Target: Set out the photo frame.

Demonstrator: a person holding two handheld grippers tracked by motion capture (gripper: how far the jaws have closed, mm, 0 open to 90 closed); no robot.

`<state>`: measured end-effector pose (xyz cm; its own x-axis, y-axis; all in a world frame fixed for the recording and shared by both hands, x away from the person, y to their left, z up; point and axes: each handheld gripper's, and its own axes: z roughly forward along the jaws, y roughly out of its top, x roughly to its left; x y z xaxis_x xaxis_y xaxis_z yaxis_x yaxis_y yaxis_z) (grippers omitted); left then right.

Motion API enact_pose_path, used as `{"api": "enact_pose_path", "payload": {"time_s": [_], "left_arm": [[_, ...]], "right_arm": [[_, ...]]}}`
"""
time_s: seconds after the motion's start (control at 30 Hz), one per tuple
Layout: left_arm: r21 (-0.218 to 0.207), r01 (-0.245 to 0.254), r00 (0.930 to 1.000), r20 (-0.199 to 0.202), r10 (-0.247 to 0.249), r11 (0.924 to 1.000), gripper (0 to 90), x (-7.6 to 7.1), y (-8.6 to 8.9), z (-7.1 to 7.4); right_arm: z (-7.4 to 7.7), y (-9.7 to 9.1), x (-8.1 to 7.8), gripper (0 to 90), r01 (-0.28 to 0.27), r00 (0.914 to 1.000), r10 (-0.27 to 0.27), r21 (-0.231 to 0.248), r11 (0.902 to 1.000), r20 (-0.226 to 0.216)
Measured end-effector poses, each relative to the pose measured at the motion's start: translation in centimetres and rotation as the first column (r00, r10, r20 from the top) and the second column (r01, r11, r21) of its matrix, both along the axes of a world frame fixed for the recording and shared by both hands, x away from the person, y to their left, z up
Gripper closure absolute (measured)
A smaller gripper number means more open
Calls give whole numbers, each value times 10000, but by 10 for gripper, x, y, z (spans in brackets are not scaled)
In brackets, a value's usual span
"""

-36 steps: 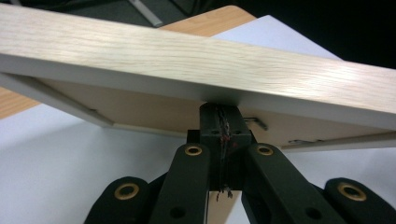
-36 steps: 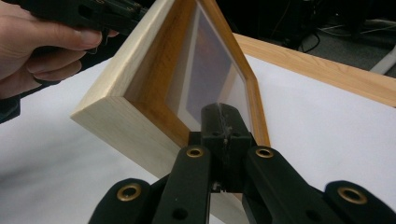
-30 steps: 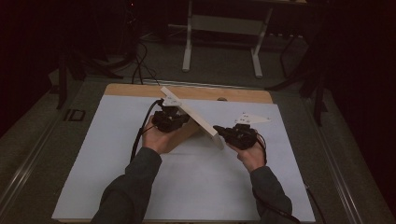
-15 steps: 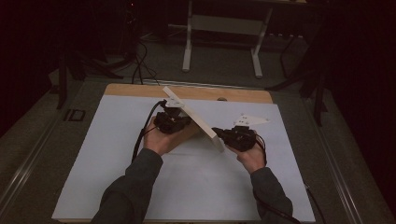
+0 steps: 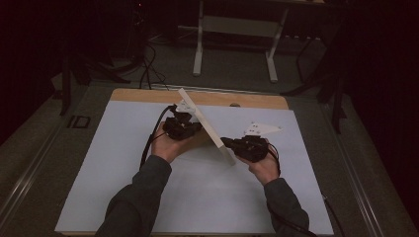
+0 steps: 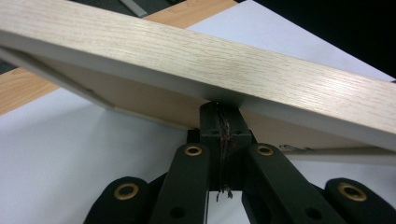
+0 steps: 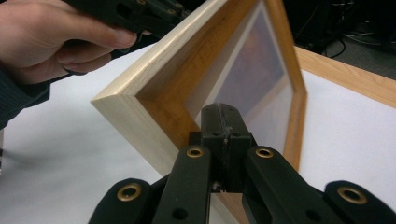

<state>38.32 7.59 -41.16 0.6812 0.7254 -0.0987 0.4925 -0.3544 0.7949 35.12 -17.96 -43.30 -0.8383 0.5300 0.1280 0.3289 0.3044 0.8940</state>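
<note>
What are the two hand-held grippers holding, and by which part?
Both grip the wooden picture frame by its rim: left hand-held gripper on one side, right hand-held gripper near a corner.

A wooden picture frame (image 5: 205,126) stood up on edge over the white sheet (image 5: 123,163)

The frame is pale oak-grained wood with a deep, darker inner rim and a glazed centre panel; it is tilted, running diagonally from the far wooden strip of the sheet's table toward the near right, its near corner low by the sheet, its far end raised
</note>
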Motion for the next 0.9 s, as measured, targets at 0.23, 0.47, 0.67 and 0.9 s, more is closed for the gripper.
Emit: {"api": "enact_pose_path", "payload": {"time_s": [0.23, 0.47, 0.67, 0.9], "left_arm": [[-39, 57, 10000, -63, -57, 10000, 900, 2, 2, 0], [-35, 89, 9999, -49, -89, 10000, 900, 3, 3, -1], [-48, 95, 9999, -86, -96, 9999, 900, 5, 3, -1], [-91, 109, 9999, -108, -110, 9999, 900, 6, 4, -2]], "right_arm": [[0, 7, -3, 900, -210, 9998, 211, -86, 9997, 63], [1, 12, -5, 900, -379, 9992, 381, -188, 9991, 110], [1, 17, -6, 900, -538, 9985, 540, -200, 9984, 97], [1, 22, -7, 900, -661, 9977, 663, -224, 9976, 103]]}}
